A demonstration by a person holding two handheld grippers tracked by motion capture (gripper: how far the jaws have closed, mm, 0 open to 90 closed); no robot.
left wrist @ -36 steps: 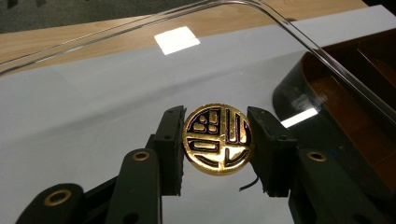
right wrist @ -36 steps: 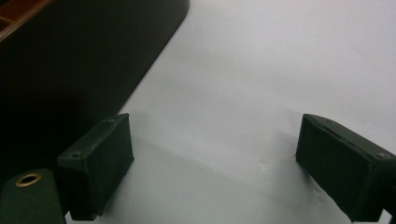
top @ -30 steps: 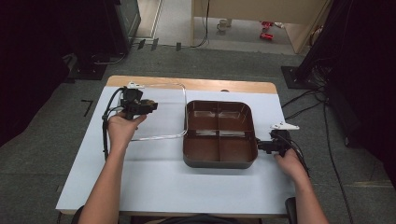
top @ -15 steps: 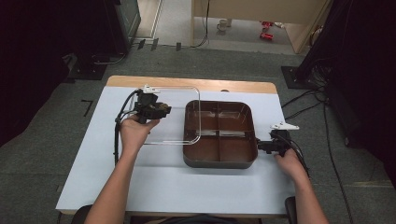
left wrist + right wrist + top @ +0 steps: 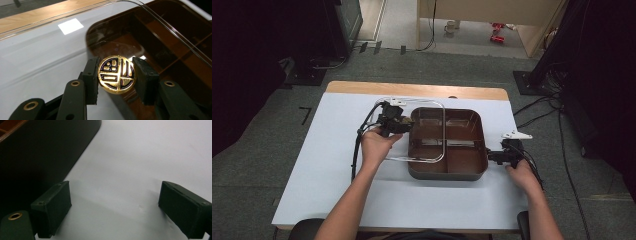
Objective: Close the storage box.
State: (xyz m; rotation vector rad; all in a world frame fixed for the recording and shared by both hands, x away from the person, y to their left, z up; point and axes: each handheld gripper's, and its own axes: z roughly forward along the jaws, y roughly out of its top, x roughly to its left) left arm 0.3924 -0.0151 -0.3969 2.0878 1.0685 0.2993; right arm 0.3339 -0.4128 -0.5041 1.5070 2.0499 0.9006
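The left hand-held gripper (image 5: 116, 75) is pinching the gold knob (image 5: 116, 74) of a clear lid (image 5: 422, 127), which hangs partly over the brown tray (image 5: 449, 172) on the tabletop (image 5: 327, 165). The round knob could slip from the pads, or the lid's edge could catch the tray's rim. The right hand-held gripper (image 5: 113, 207) rests spread beside the tray. A second ago, the lid was farther left, off the tray.
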